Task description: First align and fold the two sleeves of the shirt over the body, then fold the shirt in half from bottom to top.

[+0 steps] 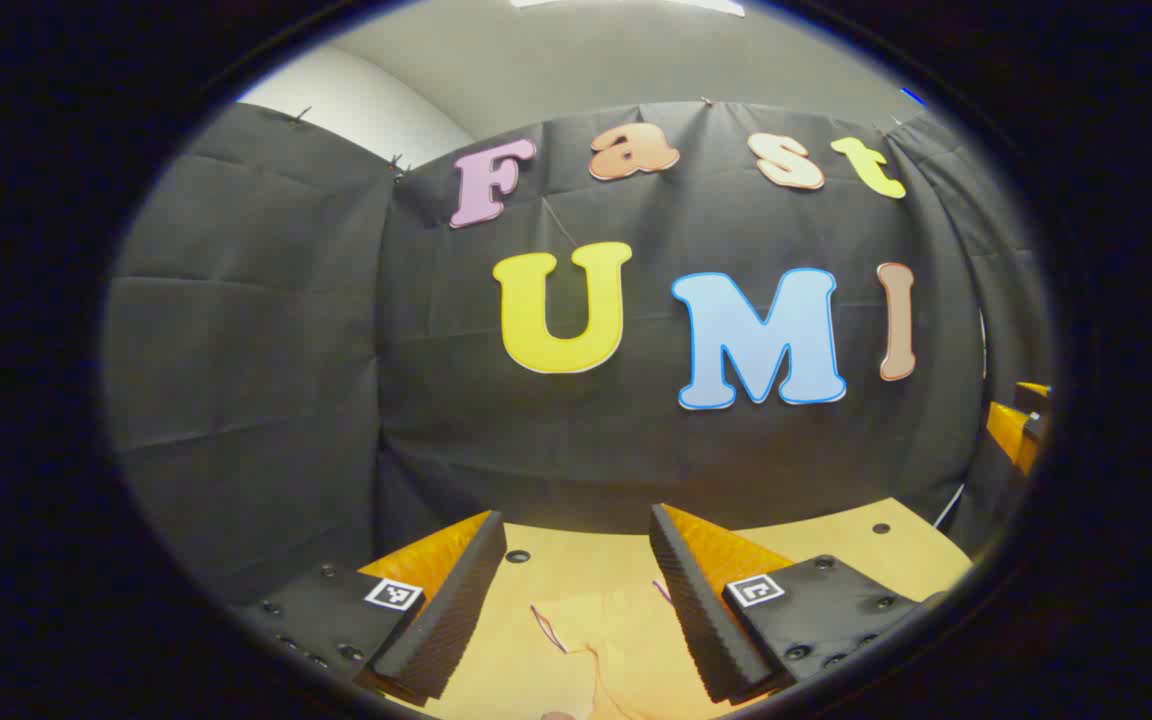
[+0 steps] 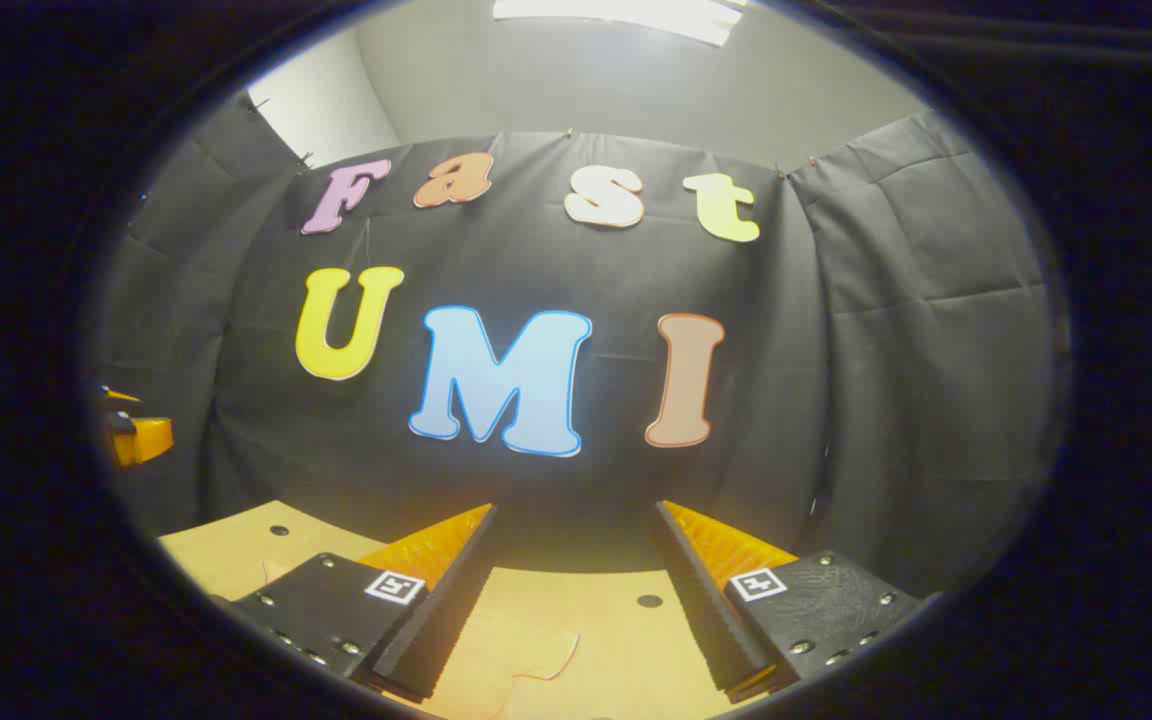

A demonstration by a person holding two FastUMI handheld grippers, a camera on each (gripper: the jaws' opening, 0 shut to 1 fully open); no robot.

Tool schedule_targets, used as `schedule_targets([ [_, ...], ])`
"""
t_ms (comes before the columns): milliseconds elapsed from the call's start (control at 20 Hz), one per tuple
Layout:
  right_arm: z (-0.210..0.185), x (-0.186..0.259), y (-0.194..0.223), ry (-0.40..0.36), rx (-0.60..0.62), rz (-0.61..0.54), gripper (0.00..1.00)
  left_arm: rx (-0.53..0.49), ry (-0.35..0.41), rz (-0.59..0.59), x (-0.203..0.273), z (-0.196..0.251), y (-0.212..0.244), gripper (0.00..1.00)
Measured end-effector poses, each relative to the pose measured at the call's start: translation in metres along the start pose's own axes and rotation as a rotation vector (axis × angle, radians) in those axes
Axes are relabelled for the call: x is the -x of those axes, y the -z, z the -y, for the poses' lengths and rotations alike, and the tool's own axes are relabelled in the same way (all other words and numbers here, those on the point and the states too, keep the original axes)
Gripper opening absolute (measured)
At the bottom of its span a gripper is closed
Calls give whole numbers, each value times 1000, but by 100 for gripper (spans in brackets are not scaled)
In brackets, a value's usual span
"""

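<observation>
A pale yellow shirt lies on the wooden table, and a part with a thin pink seam shows low in the left gripper view. My left gripper hovers over it, open, with nothing between its fingers. In the right gripper view another edge of the shirt curls on the table under my right gripper, which is also open and holds nothing. Most of the shirt is hidden below both views.
The black cloth wall stands close behind the table's far edge. Small round holes dot the tabletop. Part of the right gripper shows at the far right, and part of the left gripper at the far left.
</observation>
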State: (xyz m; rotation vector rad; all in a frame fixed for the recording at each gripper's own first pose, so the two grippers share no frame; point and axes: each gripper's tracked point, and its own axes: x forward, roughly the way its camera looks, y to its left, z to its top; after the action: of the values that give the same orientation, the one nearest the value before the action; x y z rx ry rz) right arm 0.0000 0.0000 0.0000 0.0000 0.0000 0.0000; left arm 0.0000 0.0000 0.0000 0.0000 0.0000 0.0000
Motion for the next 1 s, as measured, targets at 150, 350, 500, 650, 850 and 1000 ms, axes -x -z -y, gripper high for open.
schedule_targets([
  [150,-17,-6,14,3,-11,-56,95,-8,37,-31,-18,-1,6,94],
  [350,-27,-15,29,19,-1,-103,95,-2,92,-56,-33,6,18,94],
  [500,-38,-20,37,9,-16,-126,95,-21,115,-67,-43,10,21,94],
  [650,-46,-21,39,-2,-16,-134,95,-24,129,-69,-41,11,23,94],
  [850,-53,-20,41,-11,-37,-147,96,-26,137,-81,-40,10,29,94],
  [1000,-53,-16,43,-12,-40,-154,95,-23,134,-90,-38,6,35,94],
])
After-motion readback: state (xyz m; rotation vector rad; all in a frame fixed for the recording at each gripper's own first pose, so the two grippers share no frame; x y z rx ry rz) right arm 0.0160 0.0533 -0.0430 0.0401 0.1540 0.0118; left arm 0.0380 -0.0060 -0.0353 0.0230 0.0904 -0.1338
